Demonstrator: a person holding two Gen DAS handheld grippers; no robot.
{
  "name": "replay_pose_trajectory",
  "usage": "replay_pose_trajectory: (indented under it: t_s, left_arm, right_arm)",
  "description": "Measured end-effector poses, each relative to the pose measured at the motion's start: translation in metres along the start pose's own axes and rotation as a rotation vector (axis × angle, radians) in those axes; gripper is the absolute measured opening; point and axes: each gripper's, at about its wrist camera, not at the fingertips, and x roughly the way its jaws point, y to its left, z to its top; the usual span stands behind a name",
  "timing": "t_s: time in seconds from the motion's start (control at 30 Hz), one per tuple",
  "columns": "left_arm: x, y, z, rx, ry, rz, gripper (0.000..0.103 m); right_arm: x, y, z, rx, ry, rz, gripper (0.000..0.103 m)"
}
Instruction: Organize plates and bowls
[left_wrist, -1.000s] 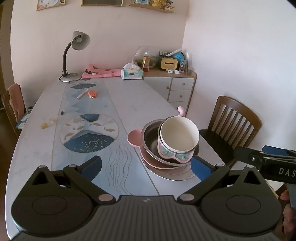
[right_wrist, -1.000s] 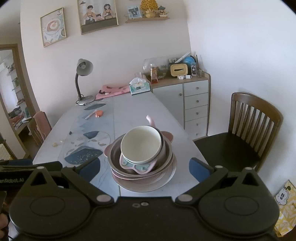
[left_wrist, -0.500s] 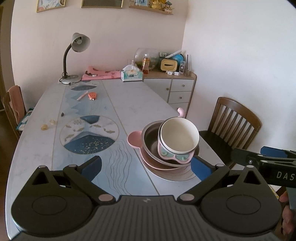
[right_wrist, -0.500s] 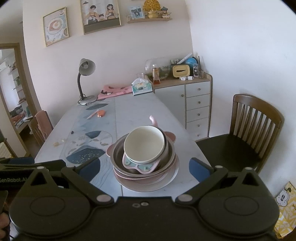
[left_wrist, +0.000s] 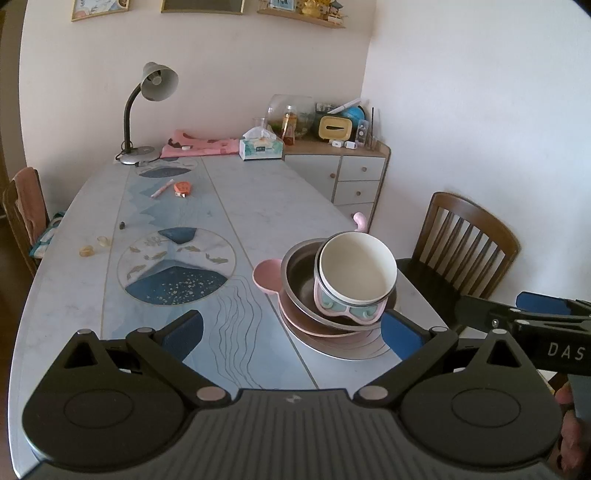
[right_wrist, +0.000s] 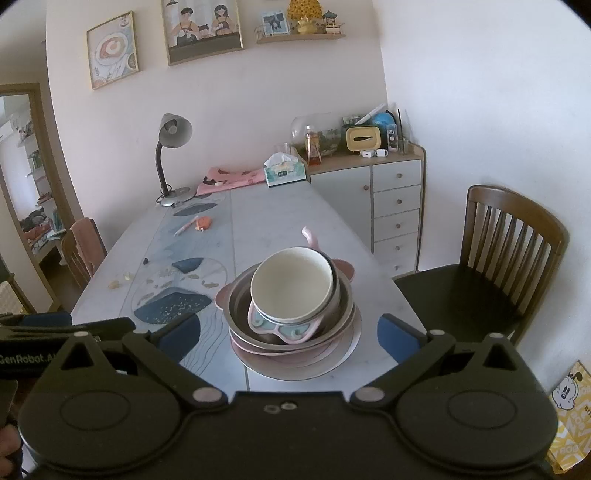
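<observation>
Stack of dishes sits low centre-right of the left wrist view, near the right edge of the pale marble-patterned oval bench (left_wrist: 258, 206). Top piece is a cream round plastic bowl (left_wrist: 356, 267) tilted inside a pink and teal animal-face child's bowl (left_wrist: 349, 310). Under those, a grey steel bowl (left_wrist: 299, 273), then a pink eared plastic plate (left_wrist: 266, 275), then a wide flat grey plate (right_wrist: 349, 341) at the bottom. A pink curved handle-like piece (right_wrist: 310, 236) shows behind the stack; can't tell what it belongs to.

Progress, judging by layout: everything is already nested in one pile, largest lowest, so stacking looks mostly done. Top bowl sits crooked, so it probably needs straightening, or the pile needs moving.

Pose: left tool (left_wrist: 291, 326) is wide open, holding nothing, hovering at the near end of the bench, pile just beyond its right finger. Right tool (right_wrist: 288, 330) is also wide open and empty, aimed straight at the pile, stack centred between its blue fingertips (right_wrist: 395, 332). Neither touches a dish. Each tool's body shows at the other view's lower edge.
</observation>
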Motion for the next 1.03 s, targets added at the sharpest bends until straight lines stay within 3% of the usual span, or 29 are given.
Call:
replay_pose_trajectory:
  t_s: [1.03]
  left_arm:
    - [0.009,-0.003,-0.002,0.012,0.027,-0.039,0.103]
  right_arm:
    - [0.004,-0.001,-0.001,-0.002,0.028,-0.062,0.103]
